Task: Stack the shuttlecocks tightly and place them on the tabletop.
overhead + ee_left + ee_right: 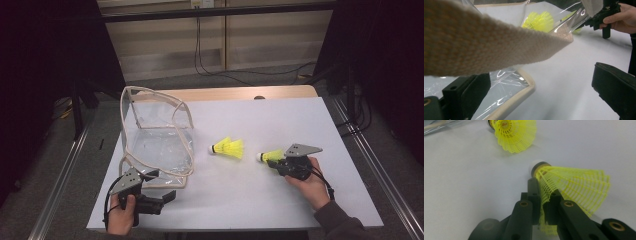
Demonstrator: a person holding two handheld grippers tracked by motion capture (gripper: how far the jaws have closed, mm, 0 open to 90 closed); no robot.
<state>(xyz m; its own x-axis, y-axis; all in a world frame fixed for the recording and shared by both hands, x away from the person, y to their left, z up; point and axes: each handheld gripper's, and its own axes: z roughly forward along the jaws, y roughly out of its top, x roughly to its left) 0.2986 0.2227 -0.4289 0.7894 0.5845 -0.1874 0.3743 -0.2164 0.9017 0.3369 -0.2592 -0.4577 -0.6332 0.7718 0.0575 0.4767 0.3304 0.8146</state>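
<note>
Two yellow shuttlecocks lie on the white table (280, 200). My right gripper (272, 162) is shut on the mesh skirt of the right shuttlecock (270, 155), whose cork points left. In the right gripper view the jaws (543, 191) pinch that skirt (574, 187), and the other shuttlecock (515, 133) lies beyond. This free shuttlecock (229, 148) rests mid-table. A clear plastic bag (157, 135) with beige trim stands at the left. My left gripper (161, 186) is open at the bag's near rim. Its jaws (541, 75) stand wide apart, with the beige strap (486, 42) close in front.
The bag's beige bottom rim (524, 92) lies by the left jaw. Through the plastic I see a yellow shuttlecock (539, 22) and the other hand's gripper (599, 18). Metal rails run along both table sides, and cables hang on the far wall.
</note>
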